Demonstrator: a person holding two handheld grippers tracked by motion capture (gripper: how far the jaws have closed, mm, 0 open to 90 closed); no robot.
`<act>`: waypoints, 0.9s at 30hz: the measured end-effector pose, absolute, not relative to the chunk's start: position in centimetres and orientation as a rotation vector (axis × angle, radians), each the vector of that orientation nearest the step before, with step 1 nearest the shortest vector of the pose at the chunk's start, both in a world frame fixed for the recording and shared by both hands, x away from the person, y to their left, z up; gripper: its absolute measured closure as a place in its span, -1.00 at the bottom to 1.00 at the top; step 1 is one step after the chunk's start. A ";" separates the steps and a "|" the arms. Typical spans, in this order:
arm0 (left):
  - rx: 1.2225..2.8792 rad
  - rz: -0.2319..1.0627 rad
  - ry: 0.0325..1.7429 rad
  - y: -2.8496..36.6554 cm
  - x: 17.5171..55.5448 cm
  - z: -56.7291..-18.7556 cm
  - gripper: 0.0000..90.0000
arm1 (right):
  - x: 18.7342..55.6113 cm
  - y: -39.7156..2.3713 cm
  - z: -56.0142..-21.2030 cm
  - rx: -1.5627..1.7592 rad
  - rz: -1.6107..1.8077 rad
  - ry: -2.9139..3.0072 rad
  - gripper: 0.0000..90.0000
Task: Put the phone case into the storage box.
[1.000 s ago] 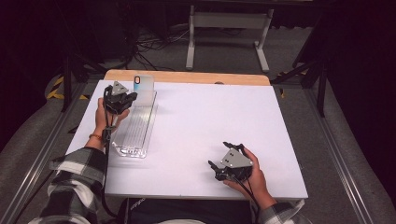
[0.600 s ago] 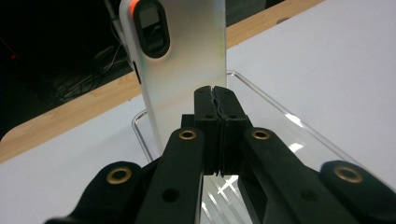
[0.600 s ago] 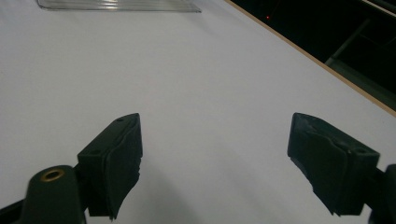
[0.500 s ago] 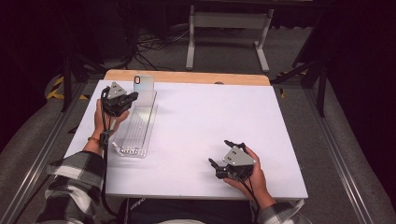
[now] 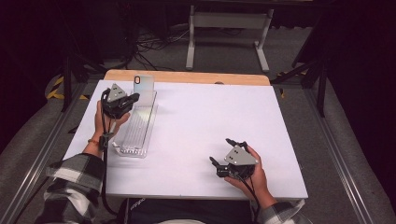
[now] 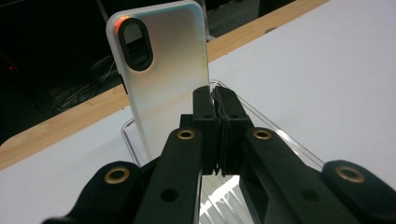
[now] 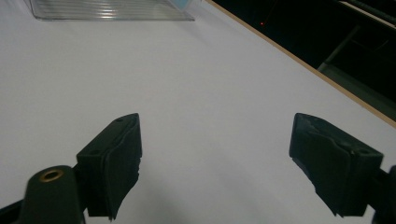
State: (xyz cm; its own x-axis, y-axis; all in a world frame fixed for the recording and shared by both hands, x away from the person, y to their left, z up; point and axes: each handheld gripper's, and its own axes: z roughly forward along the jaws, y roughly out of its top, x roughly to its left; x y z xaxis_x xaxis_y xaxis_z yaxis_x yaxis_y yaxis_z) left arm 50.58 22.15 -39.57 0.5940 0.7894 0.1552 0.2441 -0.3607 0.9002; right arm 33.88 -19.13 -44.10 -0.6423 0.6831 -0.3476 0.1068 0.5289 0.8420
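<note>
A pale, iridescent phone case [image 5: 143,88] [image 6: 159,79] with a black camera cut-out stands upright at the far end of a clear ribbed plastic rack [image 5: 135,133] [image 6: 280,140] on the left of the white table. My left gripper [image 5: 134,97] [image 6: 215,100] is held just in front of the case, its jaws shut together with nothing between them. My right gripper [image 5: 220,150] [image 7: 215,154] rests near the table's front right, pointing left. Its jaws have just been opening and stand wide apart over bare tabletop.
The white tabletop [image 5: 210,112] has a wooden strip [image 5: 187,77] along its far edge. The clear rack [image 7: 107,9] lies far ahead of the right jaws. Beyond the table are a dark floor, cables and a metal stand [image 5: 229,28].
The right gripper's jaws stand a little wider than before. The left gripper has barely shifted by the phone case.
</note>
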 end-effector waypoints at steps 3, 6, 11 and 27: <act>1.886 0.736 0.831 22.2 50.5 -39.5 0.95 | 33.9 -19.3 -44.0 0.649 1.098 2.075 -0.61; 1.878 0.733 0.824 22.2 50.3 -39.6 0.92 | 33.8 -19.3 -43.9 0.645 1.102 2.070 -0.61; 1.874 0.736 0.803 22.0 50.0 -39.5 0.88 | 33.9 -19.3 -43.9 0.643 1.102 2.070 -0.61; 1.850 0.733 0.758 21.7 49.0 -39.1 0.74 | 33.9 -19.5 -43.7 0.638 1.104 2.067 -0.61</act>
